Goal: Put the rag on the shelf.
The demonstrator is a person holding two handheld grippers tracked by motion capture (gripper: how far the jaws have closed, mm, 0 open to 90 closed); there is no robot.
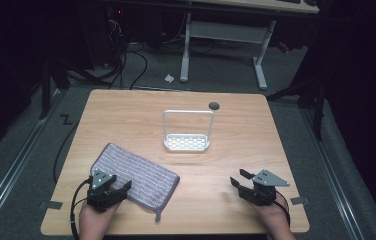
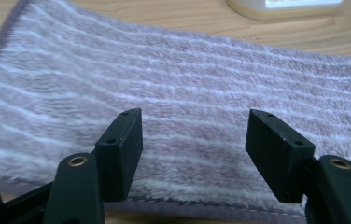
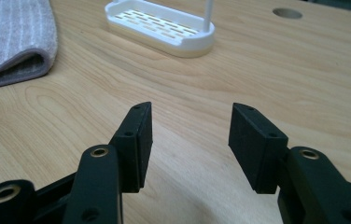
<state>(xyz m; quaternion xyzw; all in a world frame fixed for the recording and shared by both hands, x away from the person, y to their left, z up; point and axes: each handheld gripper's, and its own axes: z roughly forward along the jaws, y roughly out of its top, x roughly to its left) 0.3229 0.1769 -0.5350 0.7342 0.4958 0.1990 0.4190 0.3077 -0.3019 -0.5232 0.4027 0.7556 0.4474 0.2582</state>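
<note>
Towel (image 1: pixel 136 177) first: a folded, lilac-striped cloth lies flat on the near-left part of the wooden table (image 1: pixel 236 135), angled so one short end points toward the person's left hand. That placement seems to suit the left gripper (image 1: pixel 118 191), which sits at the cloth's near edge with its jaws spread apart, nothing between them, apparently lined up to take hold of that edge. The right gripper (image 1: pixel 240 178) rests well apart on bare wood at the near right, its jaws likewise open and empty; it looks parked, waiting for a share of the work rather than reaching for anything.

Behind the towel, near the table's middle, stands a small white rack (image 1: pixel 187 142) with a slotted base and a tall wire hoop. It may be meant as the place to hang the cloth, though that is a guess from the layout.

The high view gives the whole arrangement, including the loop tab trailing off the towel's near corner and the round cable hole (image 1: pixel 214 105) at the far edge. The left gripper view adds the plush pile and the stitched hem (image 2: pixel 201 207) just below the open jaws, showing how close they are to the edge. The right gripper view shows the towel's rounded fold (image 3: pixel 33 65) from the side, revealing two layers, and the slots in the rack's base (image 3: pixel 157 25).
</note>
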